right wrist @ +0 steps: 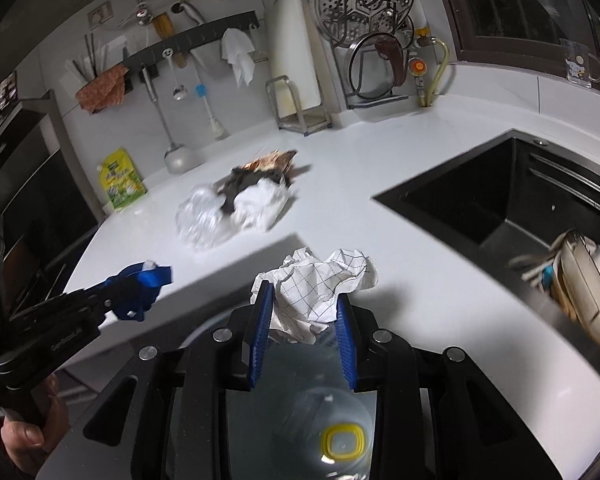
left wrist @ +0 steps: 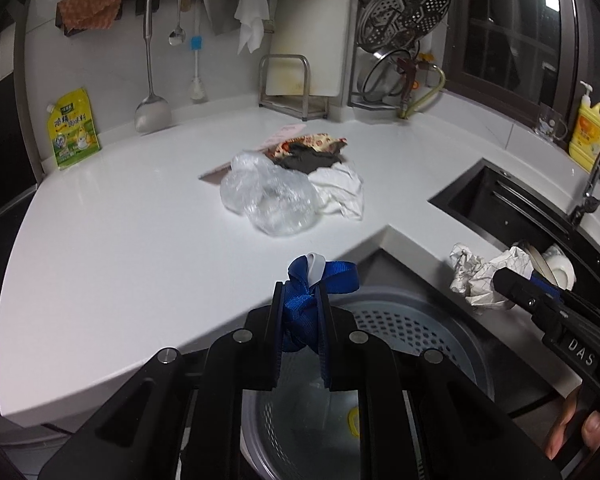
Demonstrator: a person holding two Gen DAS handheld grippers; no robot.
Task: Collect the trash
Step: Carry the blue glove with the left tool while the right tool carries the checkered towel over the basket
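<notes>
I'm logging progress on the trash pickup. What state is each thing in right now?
left gripper: shut on the blue ribbon, held above the bin.
right gripper: shut on the crumpled grid paper.
grey bin: open, below both grippers.
clear plastic bag: crumpled, on the counter.
white tissue: crumpled beside the bag.
brown wrapper: lying on the pile.
</notes>
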